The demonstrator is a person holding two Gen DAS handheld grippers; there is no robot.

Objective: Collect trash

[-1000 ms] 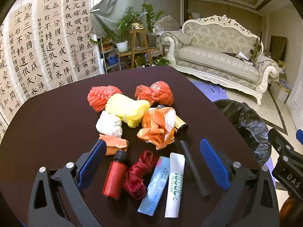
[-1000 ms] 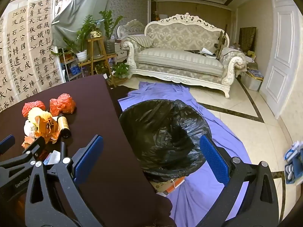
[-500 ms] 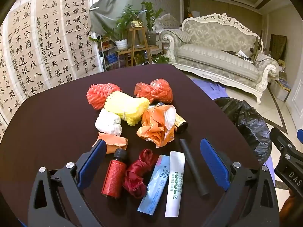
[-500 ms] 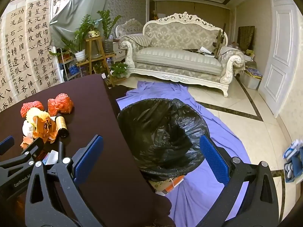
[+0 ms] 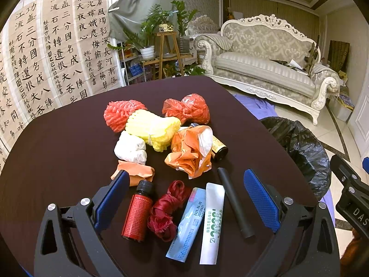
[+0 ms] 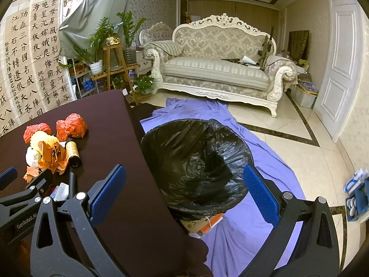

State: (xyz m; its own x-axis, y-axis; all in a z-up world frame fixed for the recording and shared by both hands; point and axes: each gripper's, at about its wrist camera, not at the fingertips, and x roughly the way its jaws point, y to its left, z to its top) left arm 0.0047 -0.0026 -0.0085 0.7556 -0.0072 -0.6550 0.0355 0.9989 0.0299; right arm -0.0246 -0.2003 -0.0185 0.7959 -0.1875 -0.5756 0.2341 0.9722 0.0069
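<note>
Centrally, the left gripper [image 5: 184, 198], fingers spread wide and empty, hangs over trash on the dark table [image 5: 57, 152]: red bottle [image 5: 136, 214], red ribbon [image 5: 166, 210], two sachets [image 5: 205, 219], black tube [image 5: 235, 203]. Beyond lie crumpled wrappers [image 5: 191, 150], probably plastic. Similarly spread and empty, the right gripper [image 6: 184, 196] hangs over the black-lined bin [image 6: 196, 161] beside the table.

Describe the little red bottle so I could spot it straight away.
On the dark round table, look at the row of litter nearest the camera. The red bottle lies at its left end beside a red ribbon; only it has a black screw cap.
</note>
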